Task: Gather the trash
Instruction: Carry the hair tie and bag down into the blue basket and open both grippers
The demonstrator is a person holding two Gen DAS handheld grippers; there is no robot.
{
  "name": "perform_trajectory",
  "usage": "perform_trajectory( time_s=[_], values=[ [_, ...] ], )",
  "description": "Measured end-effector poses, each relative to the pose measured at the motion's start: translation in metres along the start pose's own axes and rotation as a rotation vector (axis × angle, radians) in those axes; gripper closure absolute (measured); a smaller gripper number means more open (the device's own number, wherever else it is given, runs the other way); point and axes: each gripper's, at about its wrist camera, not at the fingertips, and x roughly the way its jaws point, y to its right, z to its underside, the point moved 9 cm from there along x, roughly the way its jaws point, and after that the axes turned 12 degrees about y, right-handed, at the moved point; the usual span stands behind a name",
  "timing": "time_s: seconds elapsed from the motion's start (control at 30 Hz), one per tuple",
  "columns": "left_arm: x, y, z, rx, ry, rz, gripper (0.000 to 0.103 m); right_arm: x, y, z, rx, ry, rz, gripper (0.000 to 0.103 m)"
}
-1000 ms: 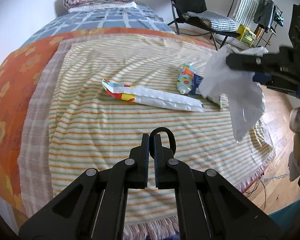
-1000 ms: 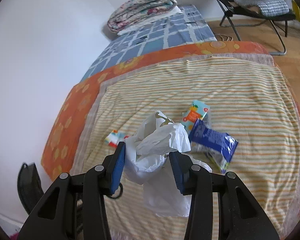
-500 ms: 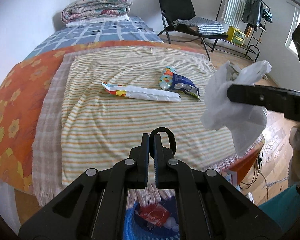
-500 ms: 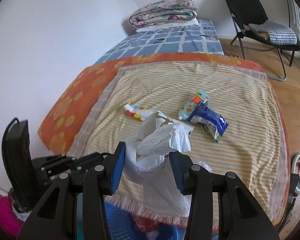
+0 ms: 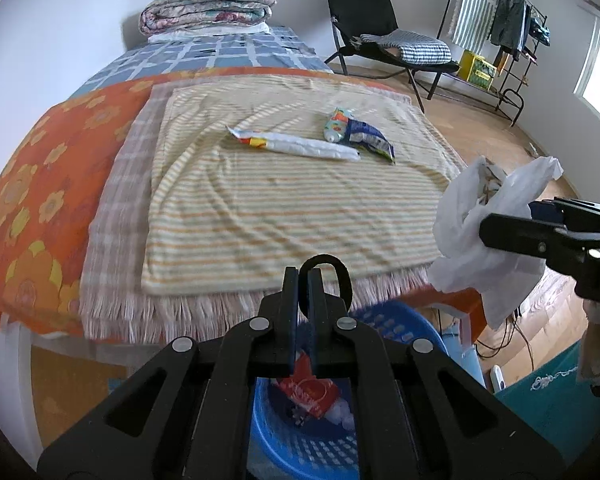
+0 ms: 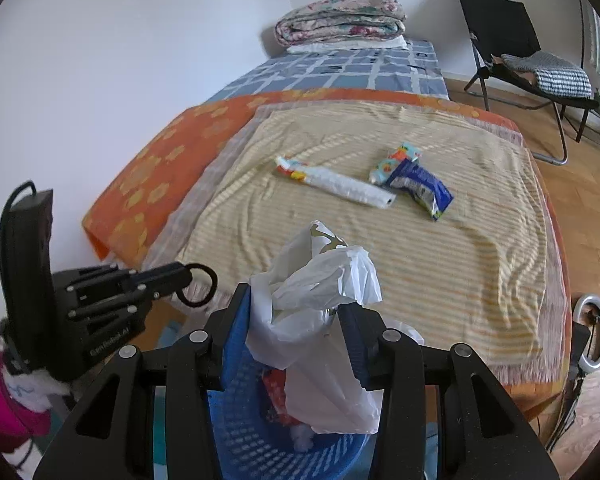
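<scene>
Right wrist view: right tongs point(image 6: 296, 312), pinching a crumpled white plastic bag point(image 6: 320, 312) between blue-padded fingers point(image 6: 236, 332), the bag hanging directly above a blue perforated basket point(image 6: 256, 432) that stands on the floor at the foot of the bed. Basket contents: a red wrapper point(image 5: 312, 390) and some white scraps, partly hidden. Left tongs point(image 5: 303, 280), pressed together with nothing between the fingers, a black loop arching beyond the tips, hovering over the same basket, to the left of the bag. Striped blanket point(image 6: 420, 248) on the bed, further out: a long white wrapper with a coloured end point(image 6: 336, 182), a patterned tube-shaped packet point(image 6: 394, 162), a blue snack bag point(image 6: 424, 188) touching that packet. Status, as judged: some trash binned, the plastic bag ready to drop, three pieces remaining on the blanket. Beyond: folded quilts point(image 6: 340, 20) at the head of the bed, a black folding chair point(image 6: 516, 48) on the wooden floor.
</scene>
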Motion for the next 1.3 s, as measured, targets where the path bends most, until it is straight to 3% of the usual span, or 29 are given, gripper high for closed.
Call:
perform_trajectory(
  time_s=[0.3,0.83,1.3],
  values=[
    [-0.009,0.011,0.030,-0.003,-0.032,0.010,0.101,-0.011,-0.012,0.036,0.004,-0.027,-0.009,0.061],
    [0.011,0.023,0.093,-0.001,-0.151,0.000,0.101,0.002,-0.003,0.106,0.099,-0.127,0.002,0.061],
    [0.024,0.021,0.110,0.015,-0.198,-0.032,0.101,0.018,0.000,0.128,0.127,-0.172,0.005,0.059]
  ],
)
